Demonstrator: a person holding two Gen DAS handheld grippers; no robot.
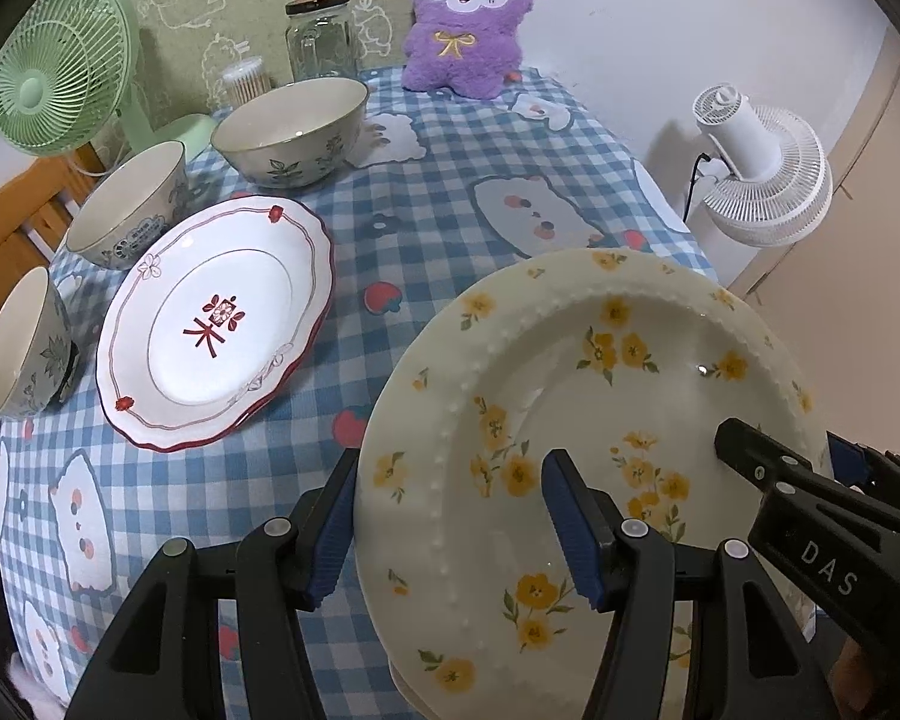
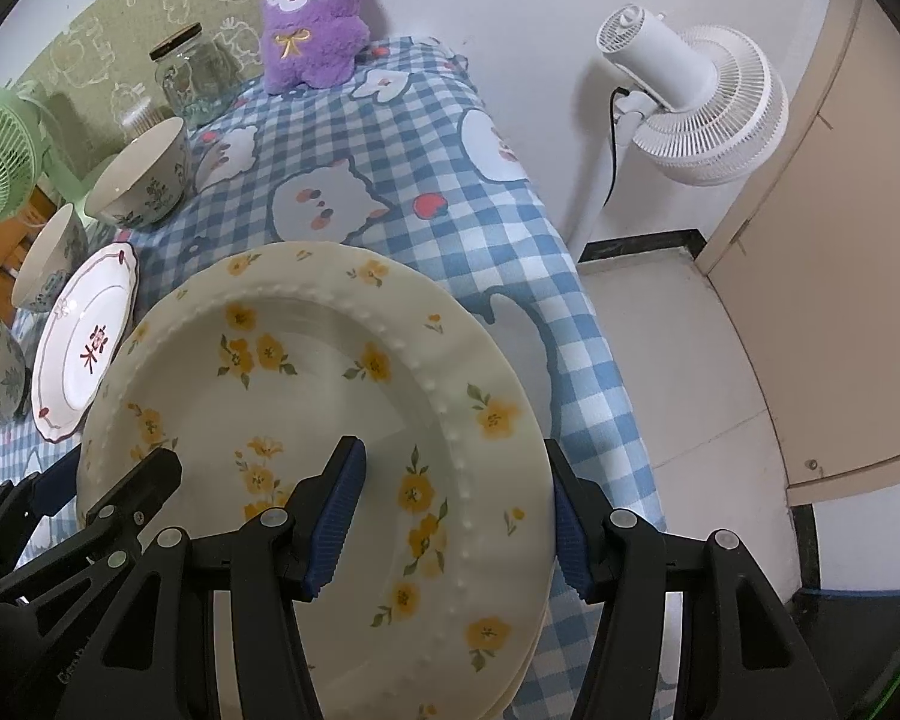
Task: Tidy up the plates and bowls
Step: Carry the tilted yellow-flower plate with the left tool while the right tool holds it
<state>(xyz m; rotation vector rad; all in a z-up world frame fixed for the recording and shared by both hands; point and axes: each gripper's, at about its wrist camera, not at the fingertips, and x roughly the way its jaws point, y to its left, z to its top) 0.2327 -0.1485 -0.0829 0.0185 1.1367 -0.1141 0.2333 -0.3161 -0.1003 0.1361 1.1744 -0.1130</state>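
Near the front edge of the counter (image 1: 426,228), with its blue checked cloth, lies the yellow-flowered plate (image 1: 600,396), seemingly on top of another like it, since a second rim shows beneath in the right wrist view; both grippers are set on it from opposite sides; the left gripper (image 1: 456,525) has its fingers apart, straddling the plate's left rim, one pad outside the edge and one over the well, not yet closed as far as I can judge; the right gripper (image 2: 456,525) likewise stands apart, astride the right rim, one pad over the plate and one beyond its edge. Further left rests the red-trimmed plate (image 1: 216,324), again with a second rim under it, and beside it three bowls (image 1: 294,132) in a row towards the back. My reading is that the step in hand is taking hold of the flowered plate in order to stack it with the others; the next move calls for both grippers to close on the rim evenly, then lift level, since a lopsided pinch on glazed ware could let it slip or tip.
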